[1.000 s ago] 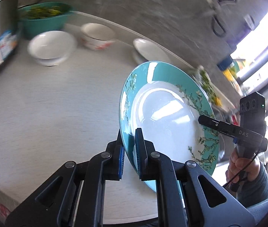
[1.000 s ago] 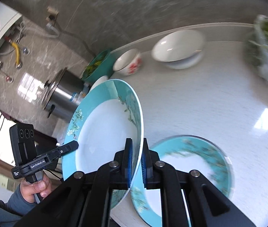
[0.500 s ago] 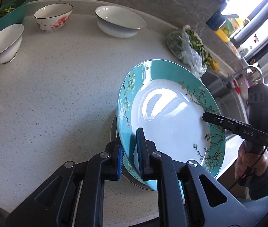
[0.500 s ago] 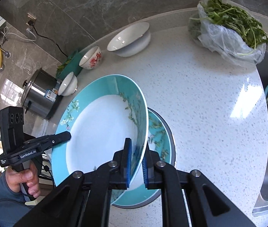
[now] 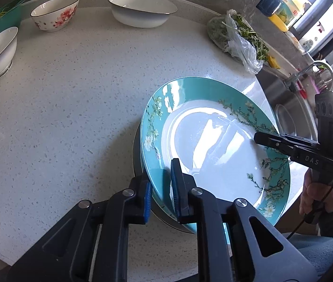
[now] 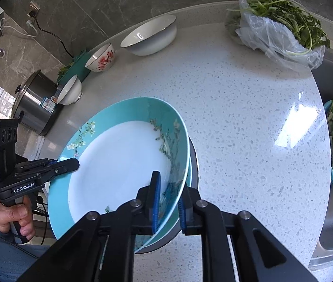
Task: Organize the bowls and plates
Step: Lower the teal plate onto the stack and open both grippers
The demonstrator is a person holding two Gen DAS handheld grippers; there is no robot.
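My left tongs [image 5: 161,195] have the left rim of the teal plate [image 5: 213,145] between their pads, and my right tongs [image 6: 168,202] have the right rim. I cannot tell whether the pads press on it. The plate sits on a second plate [image 6: 193,164] at the near edge of the counter [image 5: 72,105].
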